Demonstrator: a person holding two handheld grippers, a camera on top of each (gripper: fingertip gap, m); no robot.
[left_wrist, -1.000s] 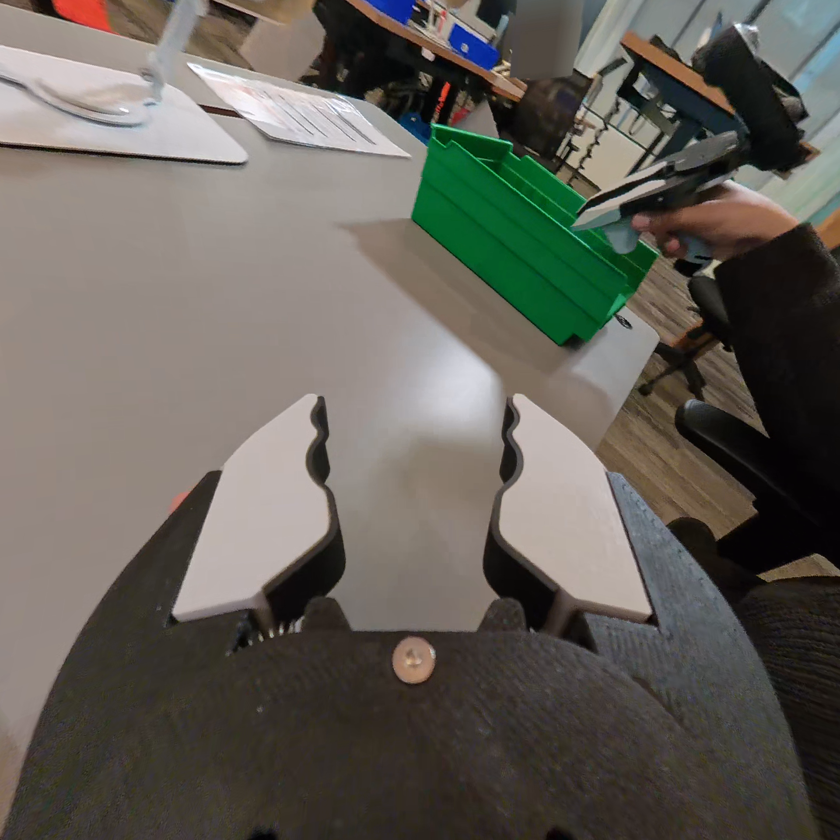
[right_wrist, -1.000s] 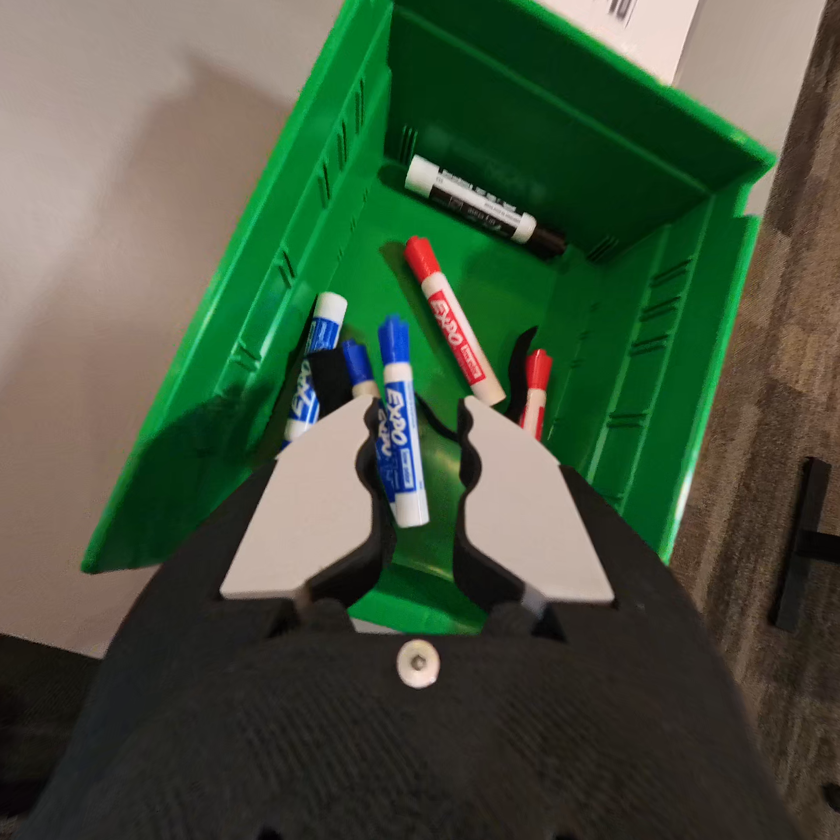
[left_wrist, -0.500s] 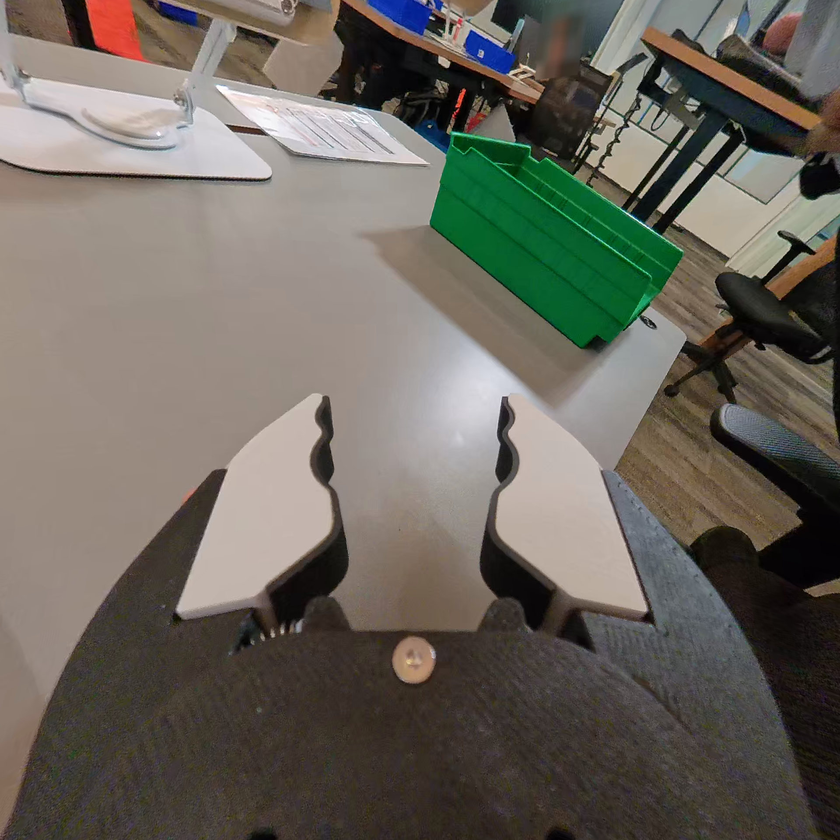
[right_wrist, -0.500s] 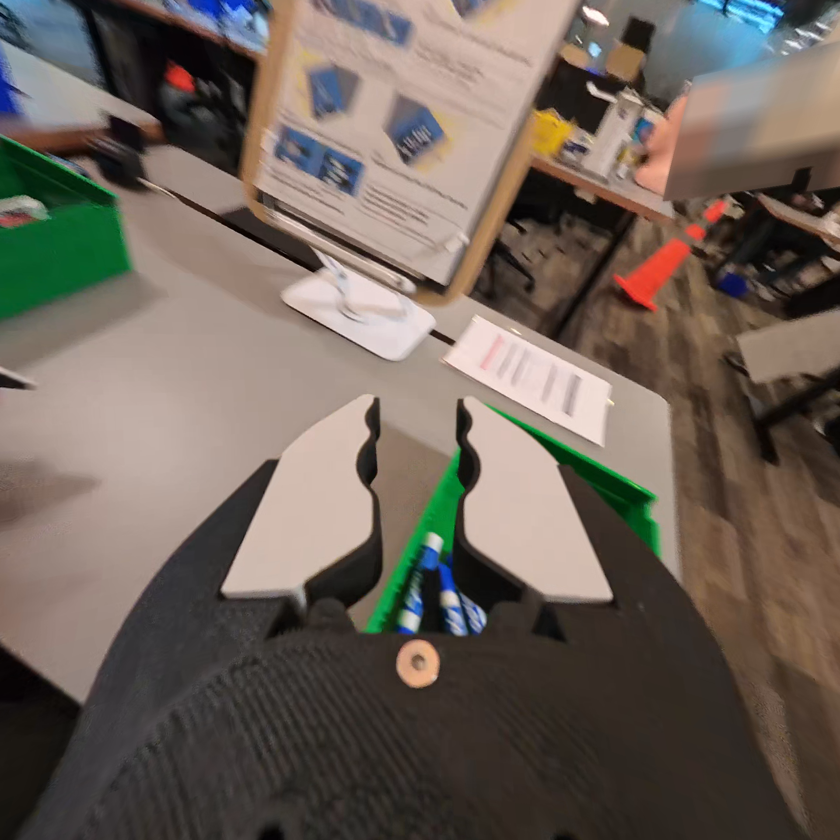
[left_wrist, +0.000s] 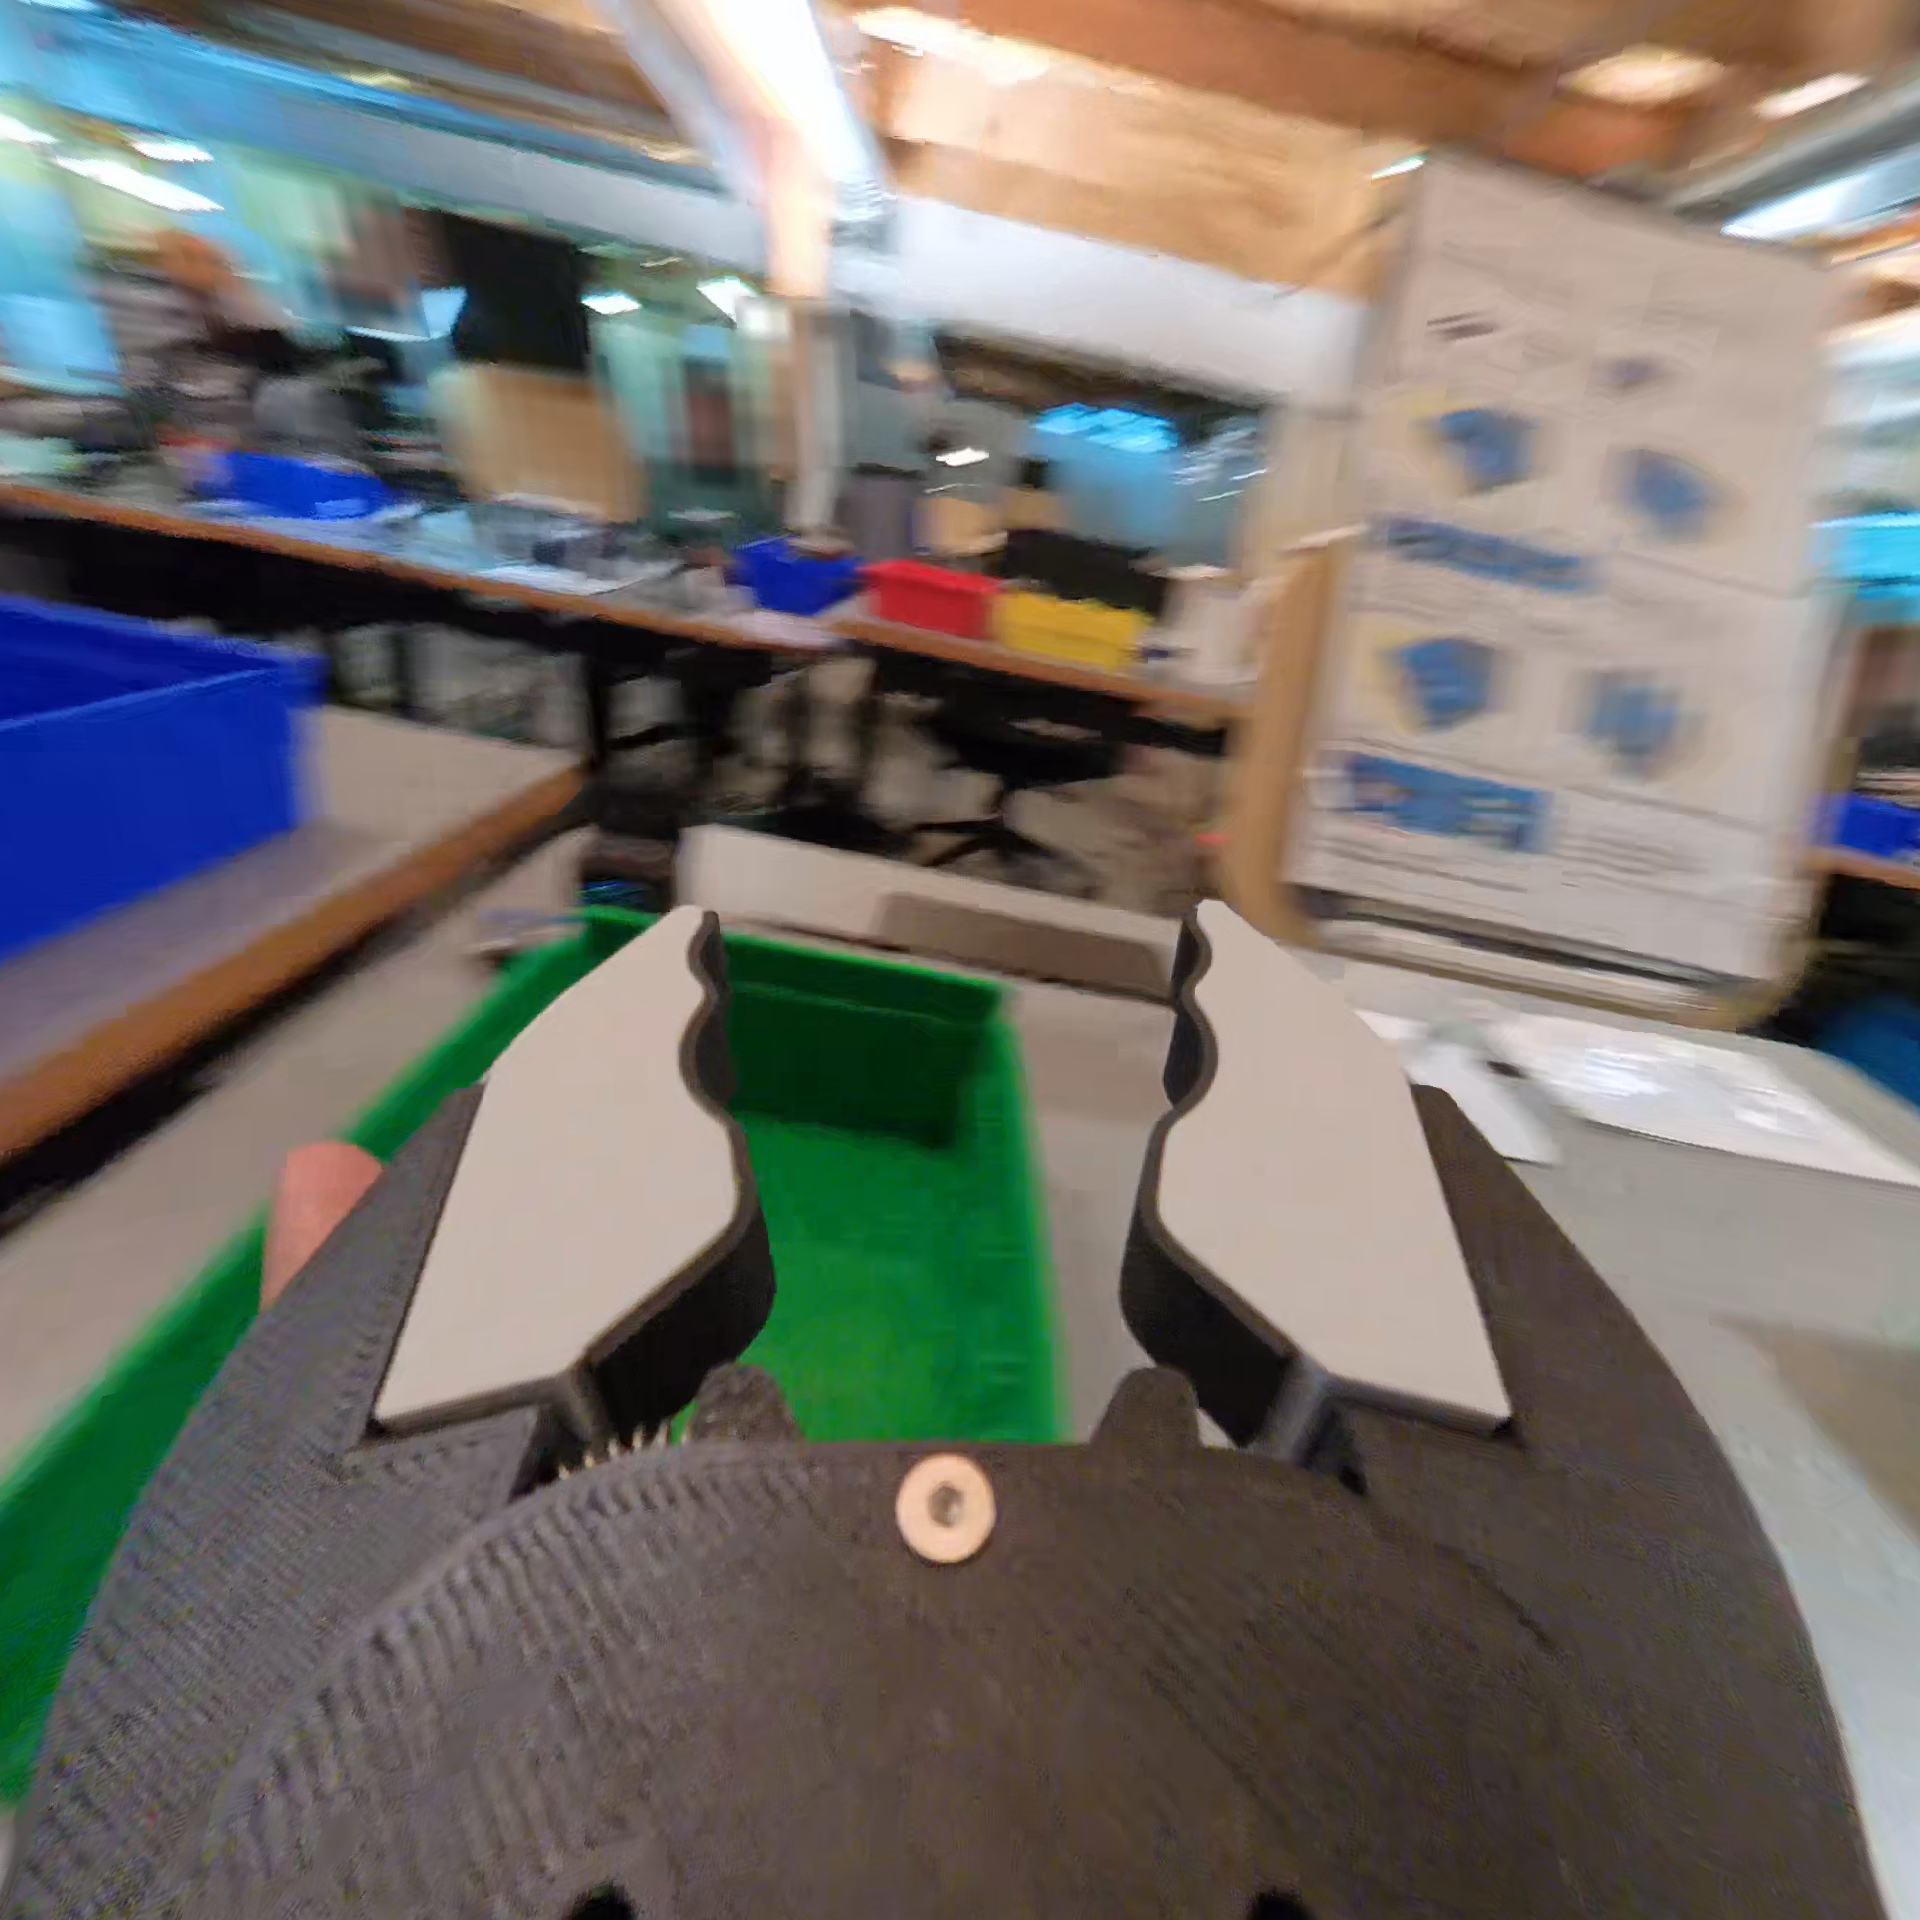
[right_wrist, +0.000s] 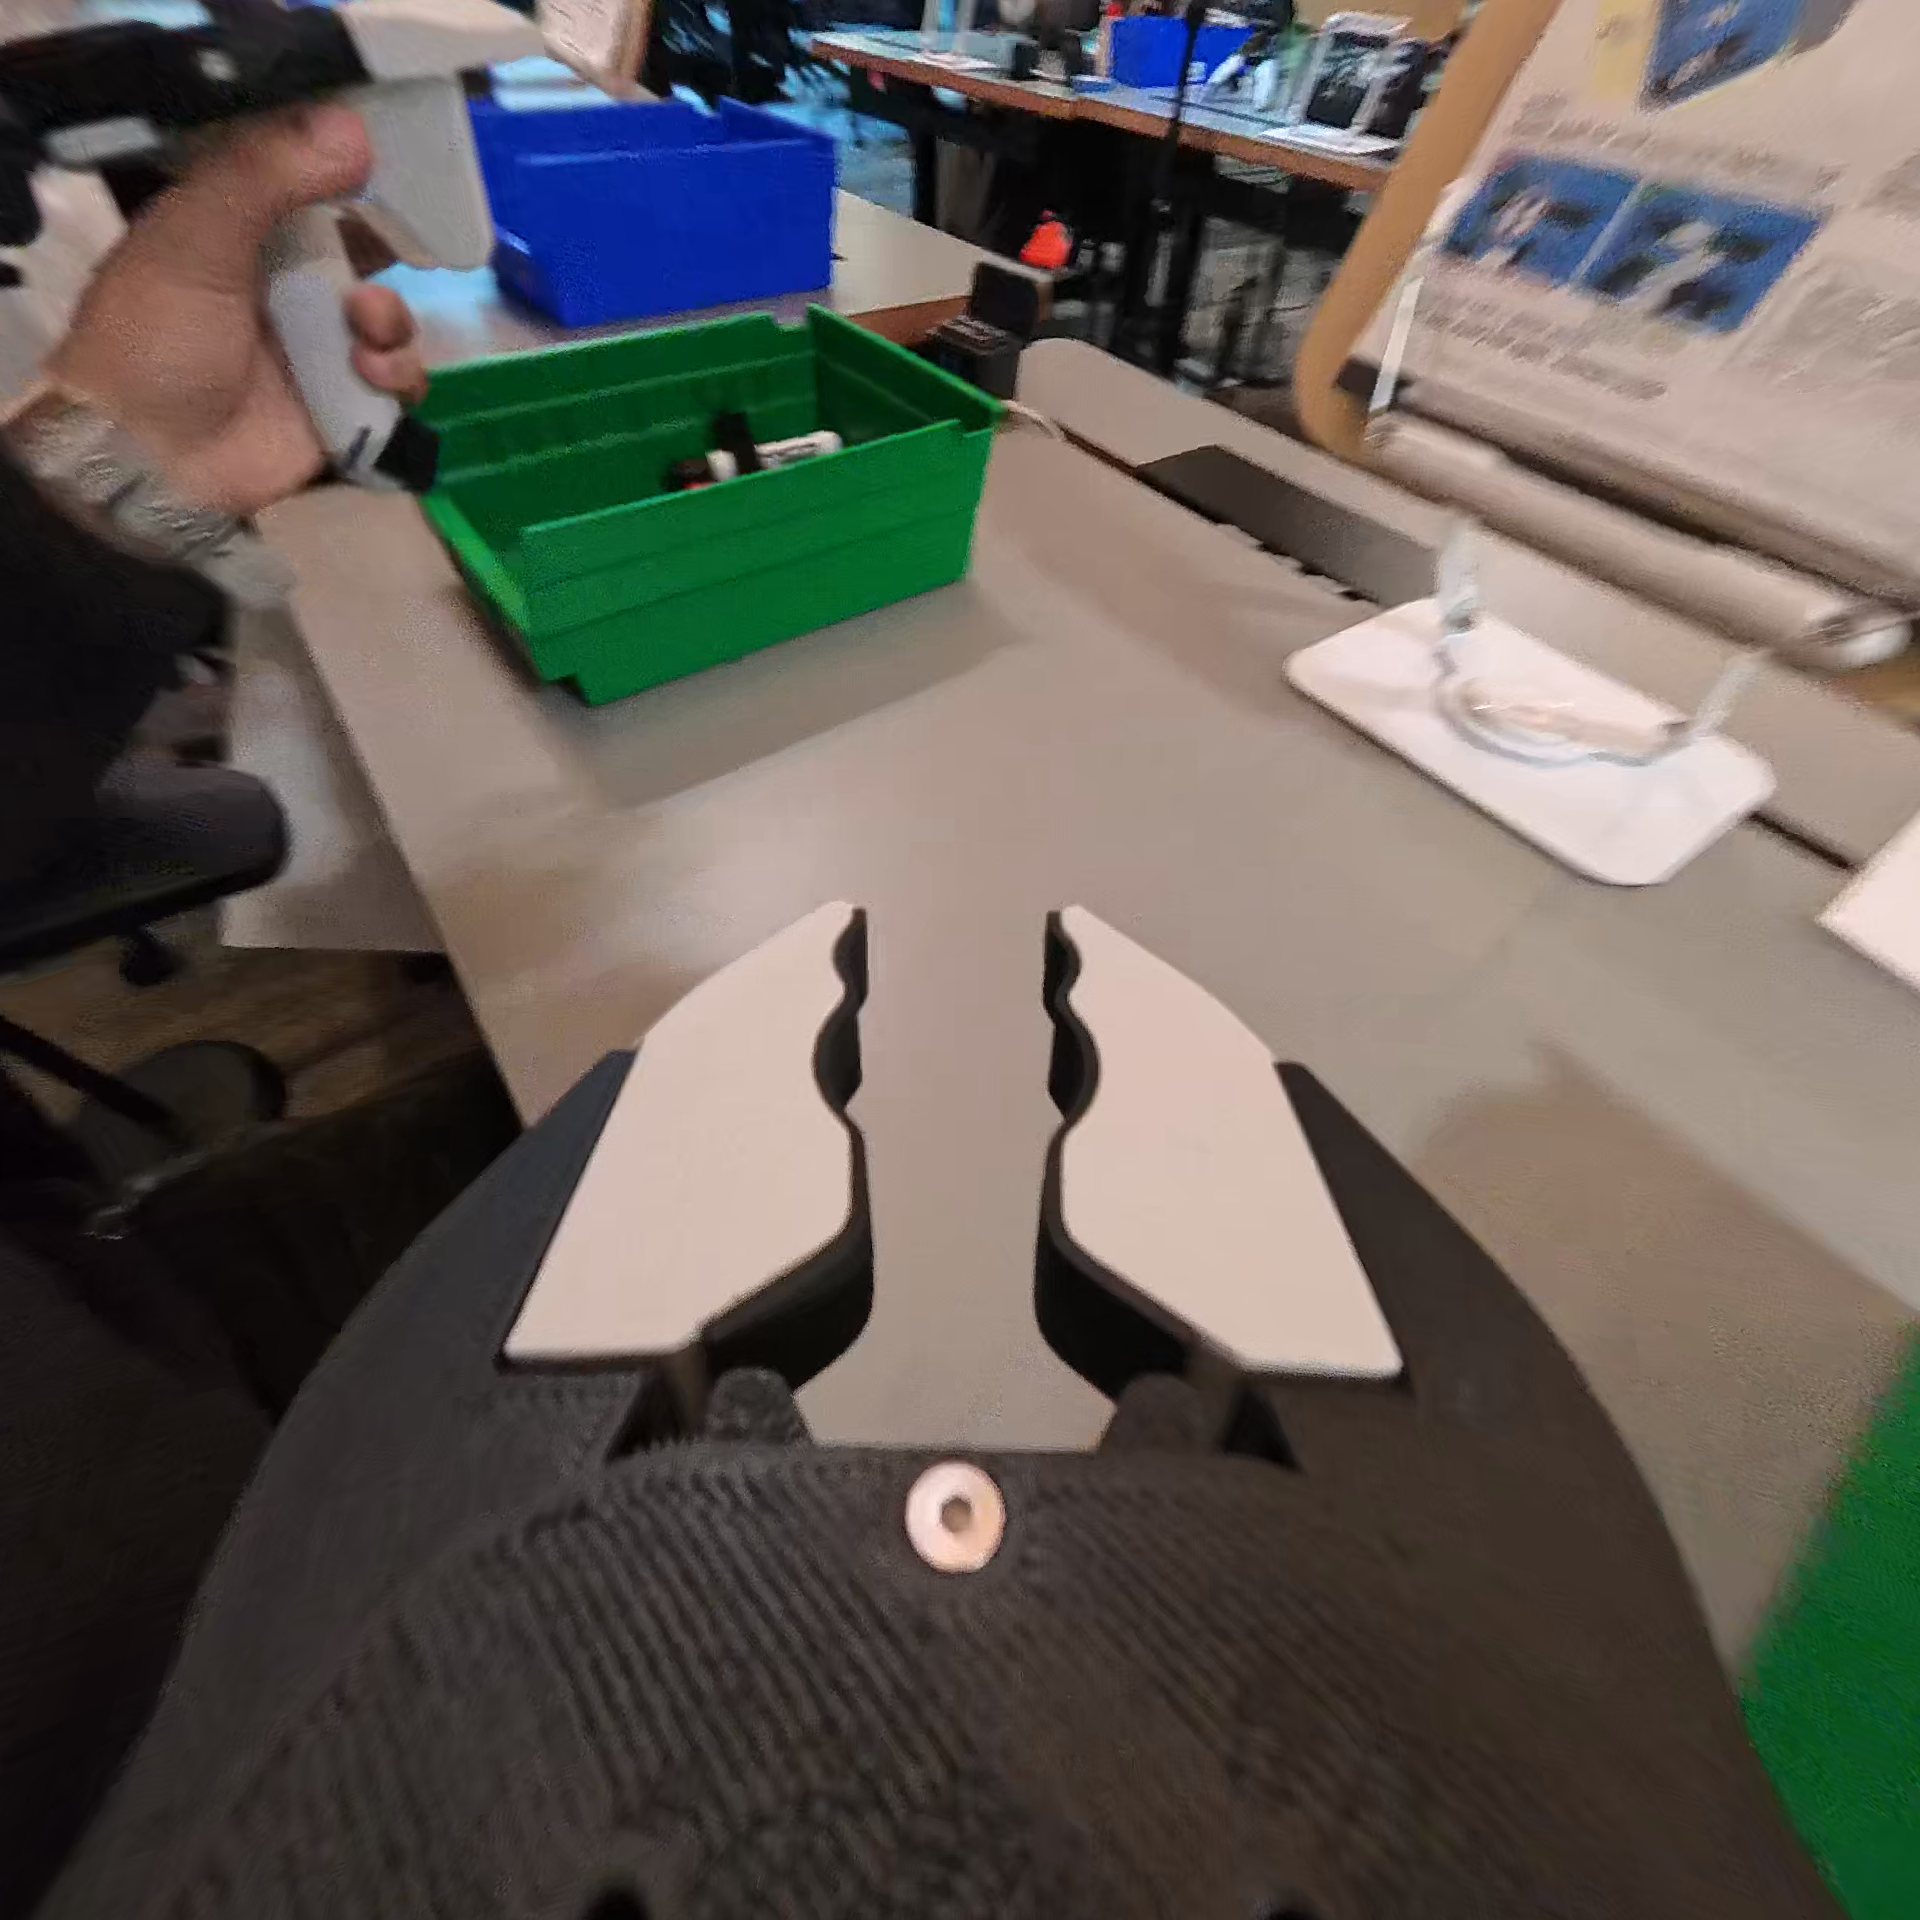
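Left gripper (left_wrist: 945, 935) held above a green bin (left_wrist: 894, 1278), fingers spread wide, nothing between them; view is motion-blurred, bin contents not readable from this side. Same gripper shows at far left in the right wrist view, gripped by a hand (right_wrist: 197, 332) over the near-left corner of the bin (right_wrist: 727, 582). Bin sits on the grey table (right_wrist: 1039, 810) toward its far left edge; several markers (right_wrist: 753, 457) lie inside, colours hard to tell beyond white and black. Right gripper (right_wrist: 951, 925) hovers over bare table near the near edge, well apart from that bin, fingers parted with a moderate gap, holding nothing. A second green patch (right_wrist: 1839, 1662) at the near right edge, too blurred to identify. Far right: poster board (right_wrist: 1662, 291) on a white stand base (right_wrist: 1538, 748). A blue bin (right_wrist: 665, 208) sits on a separate table beyond the green one. Paper sheet (left_wrist: 1662, 1101) lies on the table right of the left gripper. Office chair (right_wrist: 135, 852) at left beside the table
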